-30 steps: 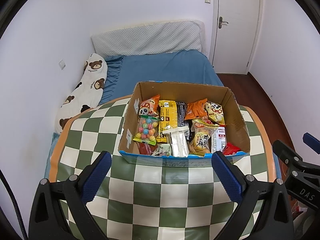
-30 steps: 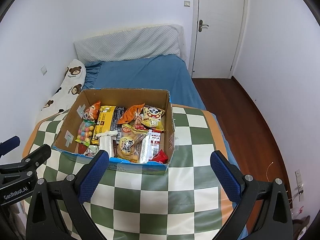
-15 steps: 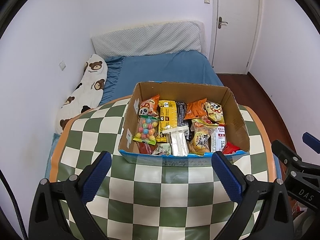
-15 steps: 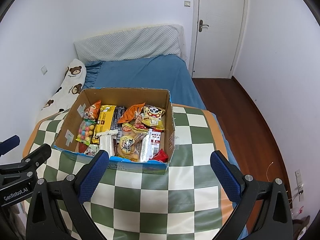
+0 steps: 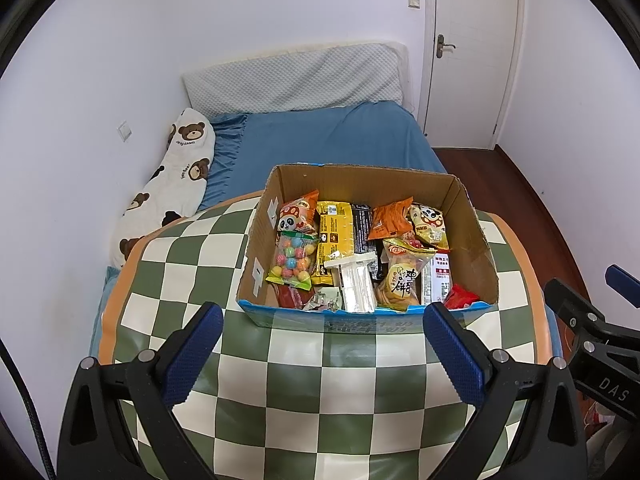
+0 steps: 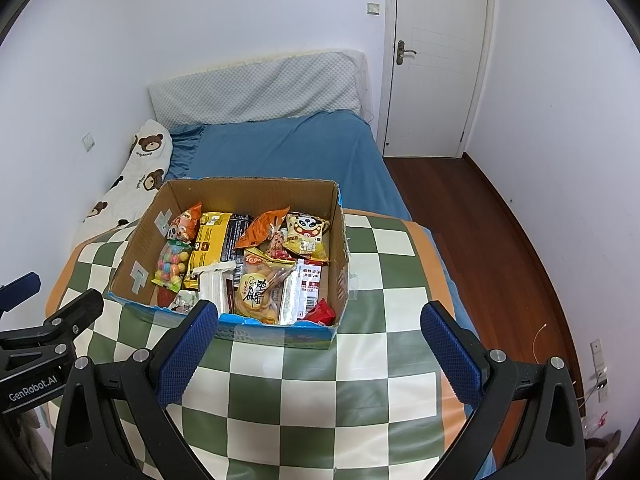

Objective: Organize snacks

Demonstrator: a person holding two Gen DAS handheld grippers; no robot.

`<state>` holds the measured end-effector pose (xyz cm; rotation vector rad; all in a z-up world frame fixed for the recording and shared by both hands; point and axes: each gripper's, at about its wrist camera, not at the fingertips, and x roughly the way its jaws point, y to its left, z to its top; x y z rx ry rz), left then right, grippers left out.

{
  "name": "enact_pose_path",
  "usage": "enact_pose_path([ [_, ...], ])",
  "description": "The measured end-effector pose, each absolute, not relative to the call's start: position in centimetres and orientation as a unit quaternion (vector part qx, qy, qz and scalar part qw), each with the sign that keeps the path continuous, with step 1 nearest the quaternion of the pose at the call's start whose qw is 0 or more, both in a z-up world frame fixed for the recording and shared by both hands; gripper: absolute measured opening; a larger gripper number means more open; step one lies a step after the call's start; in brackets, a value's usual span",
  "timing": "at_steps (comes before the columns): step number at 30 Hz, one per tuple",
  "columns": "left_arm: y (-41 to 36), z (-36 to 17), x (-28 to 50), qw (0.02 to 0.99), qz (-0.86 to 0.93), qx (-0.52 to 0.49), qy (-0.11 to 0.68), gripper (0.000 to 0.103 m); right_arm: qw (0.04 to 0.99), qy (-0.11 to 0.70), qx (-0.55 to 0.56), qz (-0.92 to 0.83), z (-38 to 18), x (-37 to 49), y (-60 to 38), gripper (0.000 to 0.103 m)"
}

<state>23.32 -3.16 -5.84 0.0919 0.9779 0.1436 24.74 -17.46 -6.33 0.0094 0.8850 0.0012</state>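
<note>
An open cardboard box (image 5: pixel 474 240) stands on the checkered table (image 5: pixel 304 384) and is full of snack packets. Inside are a bag of coloured candy balls (image 5: pixel 292 258), a yellow packet (image 5: pixel 334 236), a white packet (image 5: pixel 354 284), an orange bag (image 5: pixel 390 218) and a round-cracker bag (image 5: pixel 402 282). The box also shows in the right wrist view (image 6: pixel 342 256). My left gripper (image 5: pixel 322 354) is open and empty, hovering near the box's front wall. My right gripper (image 6: pixel 318 354) is open and empty, in front of the box's right corner.
A bed with a blue sheet (image 5: pixel 320 148), a grey headboard cushion (image 5: pixel 296 76) and a bear-print pillow (image 5: pixel 172 184) lies behind the table. A white door (image 6: pixel 436 56) and wood floor (image 6: pixel 480 216) are on the right. White walls surround.
</note>
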Motion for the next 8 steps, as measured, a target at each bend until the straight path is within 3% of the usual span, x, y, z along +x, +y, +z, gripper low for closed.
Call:
enact_pose_path([
  [8,-3.12,-5.83,23.29,0.88,0.069,0.046,0.469,0.102,0.904,0.428,0.005,0.0,-6.18,24.66,-17.49,0.103],
])
